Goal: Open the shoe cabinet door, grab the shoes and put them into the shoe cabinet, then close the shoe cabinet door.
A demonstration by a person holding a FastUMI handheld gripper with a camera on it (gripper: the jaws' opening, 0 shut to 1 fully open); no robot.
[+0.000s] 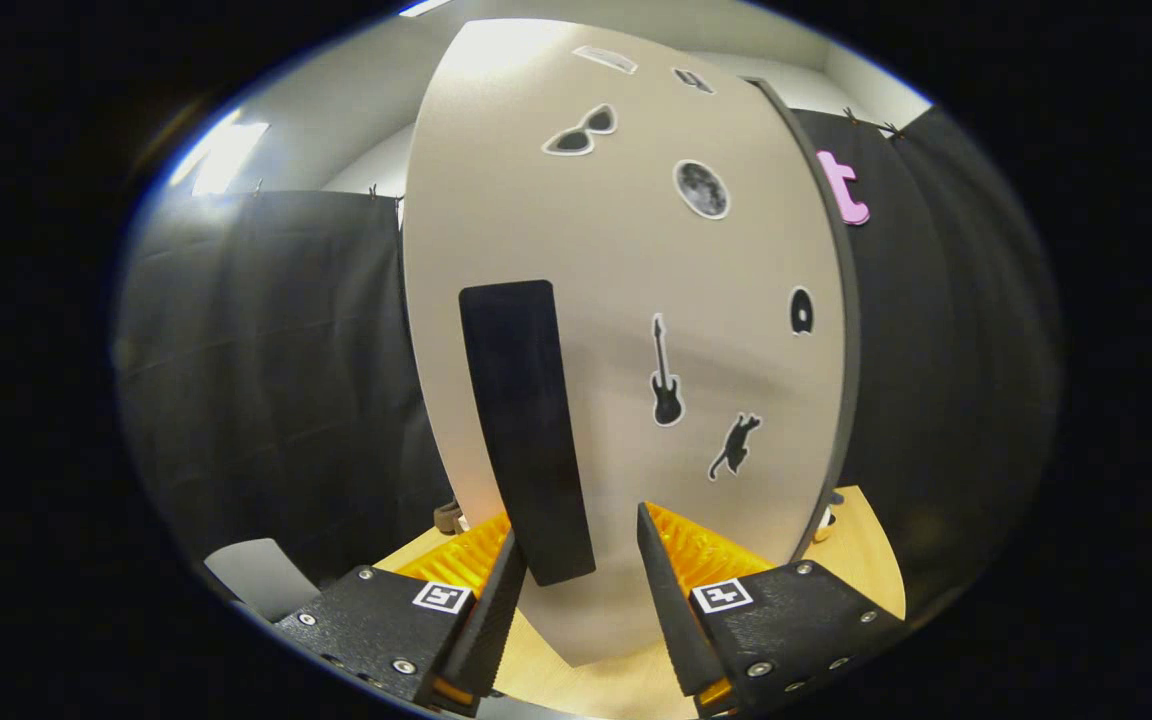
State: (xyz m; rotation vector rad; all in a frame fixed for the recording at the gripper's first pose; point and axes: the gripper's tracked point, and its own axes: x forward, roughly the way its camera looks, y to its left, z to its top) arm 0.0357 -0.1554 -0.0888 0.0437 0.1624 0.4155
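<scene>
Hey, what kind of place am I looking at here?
Likely a staged recording booth rather than a home: black cloth wall, a sticker-covered cabinet door with a black handle on a wooden surface. The open gripper straddles the handle's lower end.

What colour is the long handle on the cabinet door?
Black handle, on a beige door, gripper view.

The door [626, 330] hides the cabinet's inside. Behind its lower right edge, a small pale thing [824, 520] peeks out, too little of it to tell. At lower left, a tan object [449, 517] is half hidden behind the door. The handle's [526, 430] lower end sits between the fingers [481, 620]; contact cannot be told.
</scene>
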